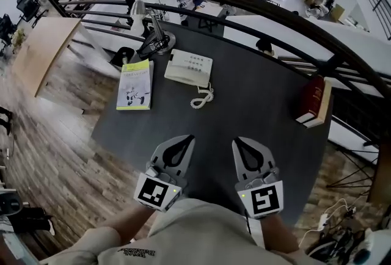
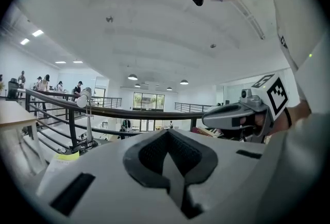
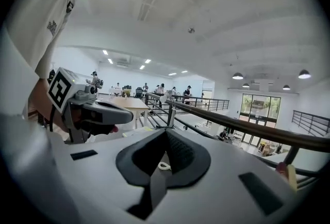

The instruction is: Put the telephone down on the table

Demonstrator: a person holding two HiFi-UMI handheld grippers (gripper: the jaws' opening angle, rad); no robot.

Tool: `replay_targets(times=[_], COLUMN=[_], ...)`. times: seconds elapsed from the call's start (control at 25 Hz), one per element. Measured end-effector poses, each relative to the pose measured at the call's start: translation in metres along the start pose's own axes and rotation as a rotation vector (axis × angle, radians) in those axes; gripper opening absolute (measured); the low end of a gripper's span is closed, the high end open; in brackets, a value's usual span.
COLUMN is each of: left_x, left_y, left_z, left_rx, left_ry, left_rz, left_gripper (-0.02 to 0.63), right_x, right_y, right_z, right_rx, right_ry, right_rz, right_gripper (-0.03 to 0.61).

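Observation:
The white telephone (image 1: 189, 68) lies flat on the dark grey table (image 1: 256, 117) toward its far side, and its coiled cord (image 1: 203, 98) curls toward me. Both grippers hover over the table's near edge, well short of the phone. My left gripper (image 1: 187, 138) is shut with nothing in it, its jaws (image 2: 167, 133) meeting at the tips. My right gripper (image 1: 237, 141) is shut too and holds nothing. In the right gripper view a bit of the coiled cord (image 3: 164, 166) shows through the gap behind the closed tips (image 3: 166, 133). Each gripper view shows the other gripper alongside.
A yellow-green booklet (image 1: 135, 85) lies left of the phone, with a desk lamp (image 1: 153, 32) behind it. A red book (image 1: 314, 101) sits at the table's right edge. A dark curved railing (image 1: 244, 1) runs behind the table, above a lower floor. Wooden flooring lies to the left.

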State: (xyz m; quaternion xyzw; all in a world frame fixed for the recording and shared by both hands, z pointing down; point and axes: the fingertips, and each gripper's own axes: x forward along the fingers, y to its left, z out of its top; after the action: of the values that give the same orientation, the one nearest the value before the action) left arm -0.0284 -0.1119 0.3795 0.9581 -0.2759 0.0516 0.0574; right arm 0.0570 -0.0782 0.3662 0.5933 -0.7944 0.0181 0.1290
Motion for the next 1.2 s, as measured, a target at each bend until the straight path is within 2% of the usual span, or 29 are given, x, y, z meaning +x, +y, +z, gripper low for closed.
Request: replay_targets(times=[0.12, 0.32, 1.2], left_x=[0.000, 0.000, 0.009], left_y=[0.001, 0.005, -0.008], left_z=[0.002, -0.001, -0.002], left_rx=[-0.004, -0.107, -0.006], left_ry=[-0.004, 0.023, 0.042], left_rz=[0.006, -0.016, 0.008], left_gripper=[0.005, 0.005, 0.005], right_x=[-0.004, -0.004, -0.007], right_y=[0.009, 0.013, 0.004], right_z=[-0.006, -0.015, -0.012], right_rx=[0.031, 0.095, 0.126], right_ry=[0.007, 0.037, 0.018], right_rz=[0.007, 0.027, 0.044], right_gripper=[0.002, 0.000, 0.001])
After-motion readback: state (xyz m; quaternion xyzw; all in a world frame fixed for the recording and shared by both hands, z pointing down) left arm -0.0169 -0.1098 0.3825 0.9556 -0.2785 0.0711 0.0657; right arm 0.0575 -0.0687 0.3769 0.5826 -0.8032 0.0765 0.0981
